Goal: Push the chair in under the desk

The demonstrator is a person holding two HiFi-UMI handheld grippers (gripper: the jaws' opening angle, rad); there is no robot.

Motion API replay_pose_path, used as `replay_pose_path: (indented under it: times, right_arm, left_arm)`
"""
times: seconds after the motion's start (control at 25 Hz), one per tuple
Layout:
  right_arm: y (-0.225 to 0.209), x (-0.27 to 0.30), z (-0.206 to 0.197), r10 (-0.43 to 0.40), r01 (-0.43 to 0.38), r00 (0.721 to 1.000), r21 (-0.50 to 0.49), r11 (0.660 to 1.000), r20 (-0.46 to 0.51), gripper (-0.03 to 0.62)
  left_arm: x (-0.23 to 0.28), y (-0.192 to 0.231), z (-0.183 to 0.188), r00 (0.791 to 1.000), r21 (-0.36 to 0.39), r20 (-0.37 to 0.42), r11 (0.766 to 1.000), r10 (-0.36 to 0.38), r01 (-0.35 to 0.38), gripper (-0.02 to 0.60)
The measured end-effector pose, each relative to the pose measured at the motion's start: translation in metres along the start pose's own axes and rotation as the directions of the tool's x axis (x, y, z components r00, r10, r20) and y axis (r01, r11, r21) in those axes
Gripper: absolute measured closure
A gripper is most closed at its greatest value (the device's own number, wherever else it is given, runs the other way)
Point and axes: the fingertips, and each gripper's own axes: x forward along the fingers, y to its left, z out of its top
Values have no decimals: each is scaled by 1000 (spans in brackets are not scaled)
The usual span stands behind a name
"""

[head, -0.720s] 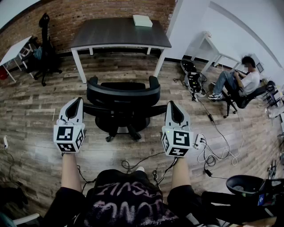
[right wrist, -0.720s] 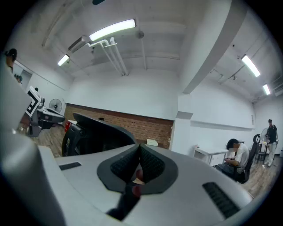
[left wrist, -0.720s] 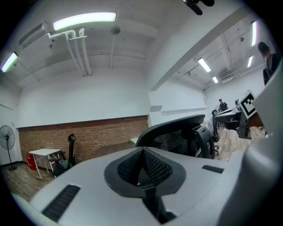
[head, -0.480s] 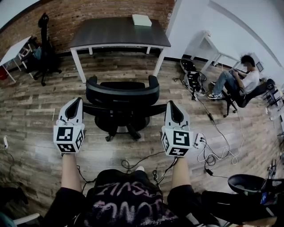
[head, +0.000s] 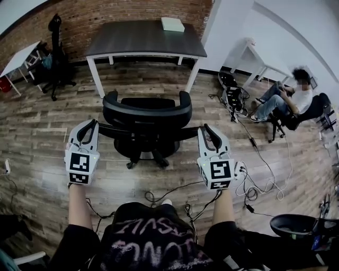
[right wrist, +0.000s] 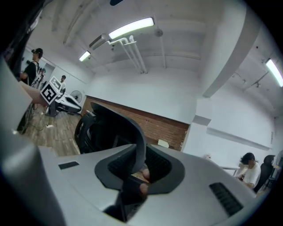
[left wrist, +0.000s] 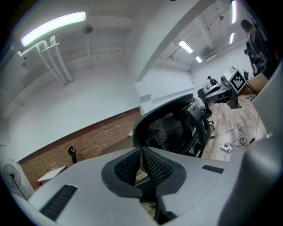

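Head view: one black office chair point(head: 147, 117) on the wood plank floor point(head: 47, 137), seat turned toward the table point(head: 143, 38), backrest toward the wearer. The table, a dark top on white legs, stands beyond the chair with a strip of bare floor between them, so the chair lies wholly outside it. One white box point(head: 172, 24) lies on the table top at its far edge, beyond the chair. Left claw point(head: 91, 128): at the chair's left side, tip just beside the armrest there. The left gripper view shows its pads meeting in a thin line, fully closed with nothing between them, and the chair's mesh backrest just past the tips. Right claw point(head: 210, 131): at the chair's right side, tip against the armrest there. The right gripper view shows it all but closed, with a dark bar of the chair running down between the pads, which press on it. Both claws point roughly level toward the chair. Cables point(head: 254, 174) lie loose on the floor, nearer than the chair and to its right. A seated person point(head: 288, 100) is well to the right of the chair. A second black chair point(head: 55, 53) stands beyond the chair to the far left, near the brick wall point(head: 106, 13).
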Motion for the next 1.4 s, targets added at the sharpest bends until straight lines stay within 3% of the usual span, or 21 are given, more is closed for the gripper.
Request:
replay_pose_path:
  times: [0.08, 0.2, 0.4, 0.68, 1.16, 1.4]
  right_arm:
    - [5, 1, -4, 57, -58, 998, -35, 998, -26, 475]
    - [11, 4, -11, 122, -127, 990, -81, 989, -64, 437]
    - [17, 12, -30, 169, -192, 975, -169, 967, -146, 389]
    - [24, 23, -64, 204, -290, 936, -302, 908, -287, 353]
    - [30, 49, -106, 195, -412, 869, -446, 794, -454, 352]
    - [36, 57, -113, 206, -432, 863, -462, 774, -461, 352]
  left_arm:
    - [2, -3, -4, 999, 62, -28, 998, -28, 30, 565]
    - [5, -8, -11, 994, 146, -78, 986, -74, 85, 558]
    - [13, -18, -29, 976, 232, -169, 957, -139, 177, 445]
    - [29, -36, -54, 931, 371, -313, 878, -189, 303, 385]
    - [48, -50, -87, 865, 444, -453, 786, -216, 430, 368]
    - [55, -53, -92, 857, 451, -470, 777, -212, 440, 365]
